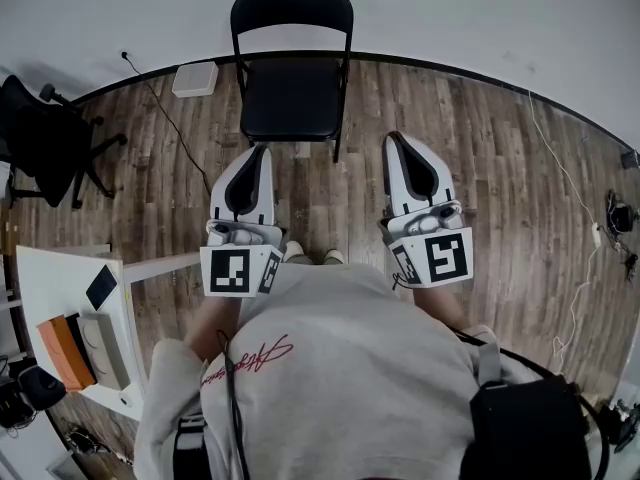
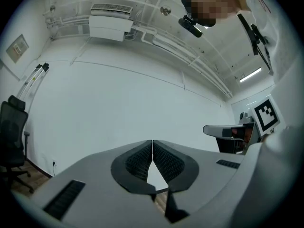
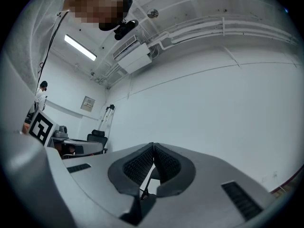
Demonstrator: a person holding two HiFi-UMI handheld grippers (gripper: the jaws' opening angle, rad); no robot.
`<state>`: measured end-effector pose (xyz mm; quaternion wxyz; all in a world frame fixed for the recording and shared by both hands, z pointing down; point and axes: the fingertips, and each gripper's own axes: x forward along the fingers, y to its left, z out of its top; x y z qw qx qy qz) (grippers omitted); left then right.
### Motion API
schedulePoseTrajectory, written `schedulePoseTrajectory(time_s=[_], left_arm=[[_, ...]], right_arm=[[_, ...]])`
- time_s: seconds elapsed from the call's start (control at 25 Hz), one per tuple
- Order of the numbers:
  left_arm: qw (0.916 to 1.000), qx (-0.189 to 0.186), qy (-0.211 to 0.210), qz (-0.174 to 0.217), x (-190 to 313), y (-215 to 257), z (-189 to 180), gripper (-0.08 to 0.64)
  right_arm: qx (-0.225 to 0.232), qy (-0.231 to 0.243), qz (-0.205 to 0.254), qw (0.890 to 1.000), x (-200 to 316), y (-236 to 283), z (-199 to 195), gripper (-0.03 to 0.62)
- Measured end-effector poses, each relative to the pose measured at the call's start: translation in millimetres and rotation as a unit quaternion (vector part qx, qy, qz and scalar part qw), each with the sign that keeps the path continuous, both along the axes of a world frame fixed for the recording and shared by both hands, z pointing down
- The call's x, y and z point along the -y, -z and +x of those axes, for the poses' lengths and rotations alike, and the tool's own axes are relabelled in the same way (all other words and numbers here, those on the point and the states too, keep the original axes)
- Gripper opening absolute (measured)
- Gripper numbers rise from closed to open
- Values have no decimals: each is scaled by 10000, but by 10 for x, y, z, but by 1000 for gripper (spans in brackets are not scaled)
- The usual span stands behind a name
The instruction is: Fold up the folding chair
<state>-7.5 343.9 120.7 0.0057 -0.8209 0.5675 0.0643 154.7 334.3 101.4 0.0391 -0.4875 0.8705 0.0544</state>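
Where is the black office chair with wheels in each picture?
Head view: office chair at the left edge.
Left gripper view: office chair at the far left edge, below a tripod.
Right gripper view: office chair is small, left of centre, just below the same tripod.
Shared landmark: the white wall runs across the background in all three.

One black folding chair [image 1: 292, 63] is standing far centre. One office chair [image 1: 45, 138] is sitting far left. Two grippers are showing: left gripper [image 1: 262, 151] and right gripper [image 1: 392, 138]. One white table [image 1: 45, 278], near left, is carrying one orange box [image 1: 62, 353] and one dark flat device [image 1: 101, 286]. One white box [image 1: 195, 78] is lying on the floor [image 1: 500, 168].
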Motion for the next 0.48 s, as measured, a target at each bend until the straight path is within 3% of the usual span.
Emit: schedulePoseTrajectory(time_s=[0.2,0.32,0.48], left_arm=[[9992,62,399,50,26,-69,7,18],[9989,64,470,45,88,-91,12,18],[9982,56,600,-8,270,-186,-95,18]], right_arm=[[53,546,14,9985,15,-79,62,11],[-120,542,132,9984,78,-102,43,11],[32,552,172,9983,302,-117,-33,11]])
